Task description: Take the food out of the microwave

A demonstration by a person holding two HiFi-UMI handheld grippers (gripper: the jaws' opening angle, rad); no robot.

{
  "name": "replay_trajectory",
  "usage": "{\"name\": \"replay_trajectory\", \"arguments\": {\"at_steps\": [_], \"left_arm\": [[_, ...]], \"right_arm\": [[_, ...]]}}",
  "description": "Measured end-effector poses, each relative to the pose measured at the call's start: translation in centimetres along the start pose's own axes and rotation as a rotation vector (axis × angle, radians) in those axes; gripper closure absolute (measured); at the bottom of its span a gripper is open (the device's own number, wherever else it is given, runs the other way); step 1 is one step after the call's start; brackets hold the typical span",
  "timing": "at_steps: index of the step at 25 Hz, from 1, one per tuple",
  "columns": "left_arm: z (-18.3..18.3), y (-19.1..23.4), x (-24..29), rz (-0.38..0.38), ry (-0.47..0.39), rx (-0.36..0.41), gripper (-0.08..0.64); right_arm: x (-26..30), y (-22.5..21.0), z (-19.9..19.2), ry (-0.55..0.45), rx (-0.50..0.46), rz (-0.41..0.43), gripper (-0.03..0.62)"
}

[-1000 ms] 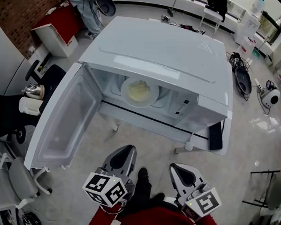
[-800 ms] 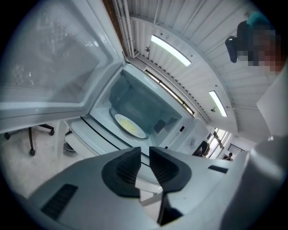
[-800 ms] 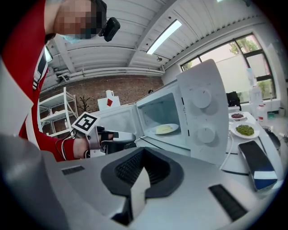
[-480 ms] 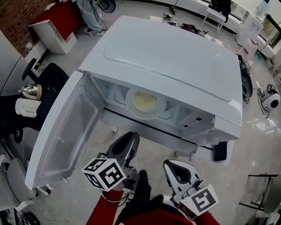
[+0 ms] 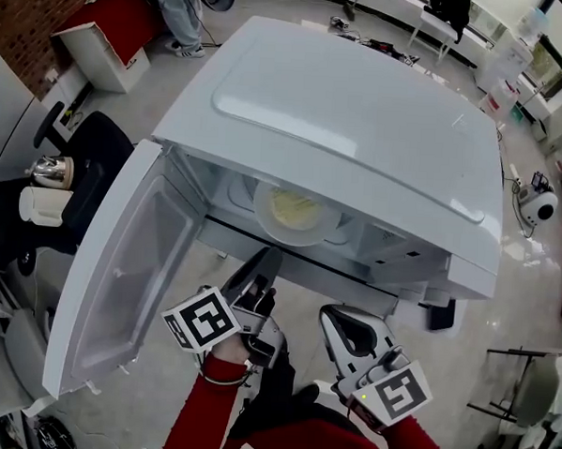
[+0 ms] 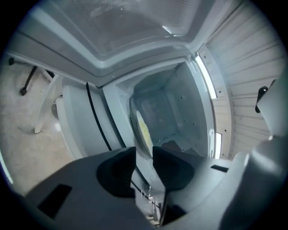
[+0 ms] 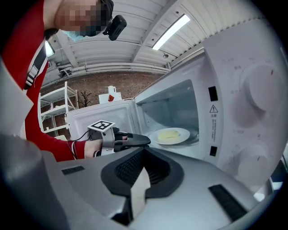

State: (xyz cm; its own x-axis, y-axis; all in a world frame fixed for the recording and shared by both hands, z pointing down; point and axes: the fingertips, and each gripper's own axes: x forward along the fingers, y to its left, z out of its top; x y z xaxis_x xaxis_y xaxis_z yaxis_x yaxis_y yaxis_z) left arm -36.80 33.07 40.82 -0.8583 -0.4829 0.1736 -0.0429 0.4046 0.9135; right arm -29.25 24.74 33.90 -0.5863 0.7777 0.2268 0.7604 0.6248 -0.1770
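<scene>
The plate [image 5: 295,231] of pale yellow food [image 5: 294,208] is seen inside the open microwave [image 5: 362,110], its far edge hidden under the roof. The left gripper [image 5: 263,262] is held near the opening, narrowly parted and empty. The right gripper [image 5: 340,323] is closed on nothing.

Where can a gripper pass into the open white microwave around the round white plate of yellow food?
Free: the headroom above the round white plate, and the doorway beside the swung-out white door. Tight: between plate rim and side walls.

The left claw [image 5: 266,258] reaches forward, jaws slightly apart; the right claw [image 5: 330,314] sits lower, jaws together.
</scene>
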Motion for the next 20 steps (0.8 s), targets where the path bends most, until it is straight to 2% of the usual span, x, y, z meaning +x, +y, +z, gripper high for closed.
{"name": "replay_trajectory", "arguments": {"at_steps": [2, 7, 10, 13, 17, 20], "left_arm": [[0.3, 0.3, 0.4, -0.002, 0.004, -0.021, 0.446], [0.3, -0.7, 2.0, -0.071, -0.008, -0.175, 0.446], [0.7, -0.2, 2.6, -0.049, -0.002, -0.175, 0.446], [0.8, -0.1, 3.2, -0.044, -0.006, -0.24, 0.446], [0.9, -0.7, 4.0, -0.077, -0.02, -0.34, 0.448], [0.8, -0.8, 4.0, -0.069, -0.022, -0.389, 0.474]], "right_arm": [[0.4, -0.3, 0.1, 0.002, -0.002, -0.008, 0.581], [1.7, -1.1, 0.3, 0.006, -0.003, -0.032, 0.581], [2.6, -1.5, 0.6, 0.003, -0.001, -0.046, 0.581], [3.3, -1.8, 1.0, -0.002, 0.007, -0.053, 0.581], [3.6, -1.8, 1.1, -0.001, 0.013, -0.056, 0.581], [3.3, -2.0, 1.0, 0.003, 0.019, -0.062, 0.581]]}}
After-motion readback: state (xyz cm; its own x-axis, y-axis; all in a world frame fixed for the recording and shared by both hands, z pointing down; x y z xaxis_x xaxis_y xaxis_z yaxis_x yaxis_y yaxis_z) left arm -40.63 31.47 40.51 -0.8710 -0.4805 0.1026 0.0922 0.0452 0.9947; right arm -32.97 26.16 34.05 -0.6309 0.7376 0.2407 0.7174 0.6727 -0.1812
